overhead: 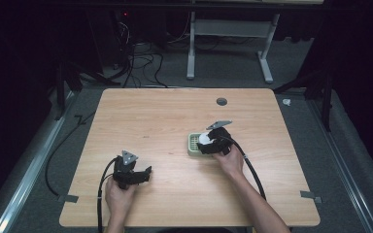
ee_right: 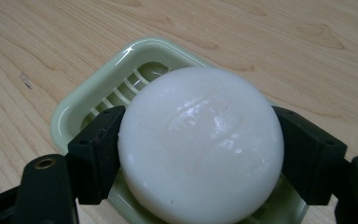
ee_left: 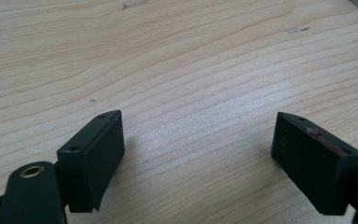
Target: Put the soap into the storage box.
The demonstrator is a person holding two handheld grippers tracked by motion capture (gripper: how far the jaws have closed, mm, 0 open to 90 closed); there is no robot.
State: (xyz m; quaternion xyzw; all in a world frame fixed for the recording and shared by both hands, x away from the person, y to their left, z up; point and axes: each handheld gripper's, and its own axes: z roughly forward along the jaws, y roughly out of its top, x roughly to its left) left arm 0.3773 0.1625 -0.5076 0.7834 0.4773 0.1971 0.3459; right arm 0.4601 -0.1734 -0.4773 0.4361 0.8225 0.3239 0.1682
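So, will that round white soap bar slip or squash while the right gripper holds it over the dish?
The soap bar looks glossy and rounded, so it may well slip between the right gripper fingers. It seems rigid, showing no dents. If dropped, the green soap dish below would probably catch it.

The white soap (ee_right: 200, 149) hides most of the green dish (ee_right: 74, 109), whose near end the bottom edge cuts off.

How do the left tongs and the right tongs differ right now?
The left tongs stand wide open with bare wooden table between them; the right tongs are shut on a round white soap bar. The left ones hover over bare wood, the right over a pale green slotted soap dish. Both have black jaws.
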